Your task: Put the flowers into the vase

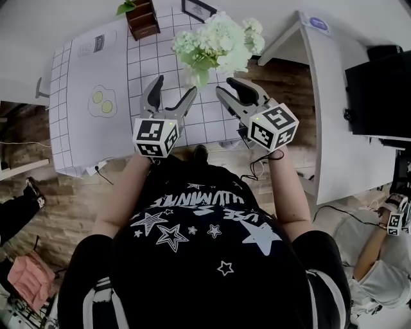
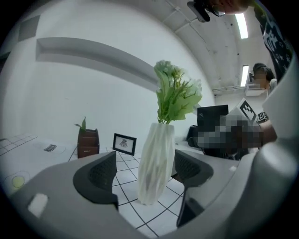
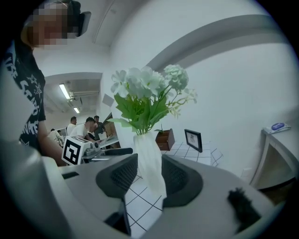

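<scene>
Vase (image 2: 155, 163): white, tall and narrow, with twisted facets along its wall, tapering toward mouth and base. It stands upright on the grid-patterned table (image 1: 144, 61), toward the table's right side in the head view.

Flowers (image 1: 218, 40): one bunch of white blooms with green leaves and stems. The stems sit in the vase mouth. The blooms spread wider than the vase and largely hide it from overhead.

One vase (image 2: 156, 163), with one bunch of flowers (image 1: 218, 42) in it. Behind the vase: one frame (image 1: 198, 9), one planter (image 1: 142, 20). Left of the vase: one egg drawing (image 1: 103, 101) with two yolks. Near the vase: two grippers, the left gripper (image 1: 174, 87) and the right gripper (image 1: 226, 87), each with two fingers (image 1: 154, 90). One desk (image 1: 144, 71) under the vase.
</scene>
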### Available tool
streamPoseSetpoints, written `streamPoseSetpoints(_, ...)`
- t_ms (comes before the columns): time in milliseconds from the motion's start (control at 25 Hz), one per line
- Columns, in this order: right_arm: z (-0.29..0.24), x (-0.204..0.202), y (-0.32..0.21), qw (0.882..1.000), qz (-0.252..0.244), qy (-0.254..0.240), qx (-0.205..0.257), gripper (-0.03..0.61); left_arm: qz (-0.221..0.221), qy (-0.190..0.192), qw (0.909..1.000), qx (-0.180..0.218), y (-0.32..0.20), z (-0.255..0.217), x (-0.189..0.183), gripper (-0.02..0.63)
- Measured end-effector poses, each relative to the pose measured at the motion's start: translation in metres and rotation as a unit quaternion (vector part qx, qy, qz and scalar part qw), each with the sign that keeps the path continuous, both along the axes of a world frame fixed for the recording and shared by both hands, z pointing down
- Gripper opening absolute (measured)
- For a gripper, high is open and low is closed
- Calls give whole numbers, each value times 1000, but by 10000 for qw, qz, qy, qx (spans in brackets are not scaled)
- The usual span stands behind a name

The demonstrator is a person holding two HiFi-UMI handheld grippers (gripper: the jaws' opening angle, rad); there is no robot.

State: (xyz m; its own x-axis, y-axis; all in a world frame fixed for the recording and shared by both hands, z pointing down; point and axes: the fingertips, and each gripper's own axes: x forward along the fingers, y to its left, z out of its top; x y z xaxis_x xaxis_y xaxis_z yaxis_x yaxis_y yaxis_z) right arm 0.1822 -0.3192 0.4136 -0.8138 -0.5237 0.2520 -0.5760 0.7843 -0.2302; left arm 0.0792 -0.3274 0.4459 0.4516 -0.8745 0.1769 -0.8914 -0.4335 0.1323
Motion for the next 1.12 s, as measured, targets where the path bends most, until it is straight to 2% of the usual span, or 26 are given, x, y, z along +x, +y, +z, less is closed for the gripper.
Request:
streamPoseSetpoints(240,0,-2,1,9998,173,-9,39,158,-393,-6,9992,13,15,-1,-32,380)
streamPoseSetpoints(360,3,-4,12,9994,342,100,32,58,-424,82,9991,-17,27,0,-49,368)
streamPoseSetpoints(600,-18,-29,50,9984,517,-203,68,49,-322,185,9993,-50,62,-6,-89,332)
streamPoseSetpoints(800,-27,-58,93,9980,497,142,351,32,-164,276,9995,1,97,-19,-116,278)
streamPoseSetpoints(1000,-33,-85,132,9980,455,156,421,20,-87,199,9996,182,128,-35,-143,192)
streamPoseSetpoints(1120,-30,-93,152,9974,554,207,401,16,-150,225,9994,225,147,-36,-159,189)
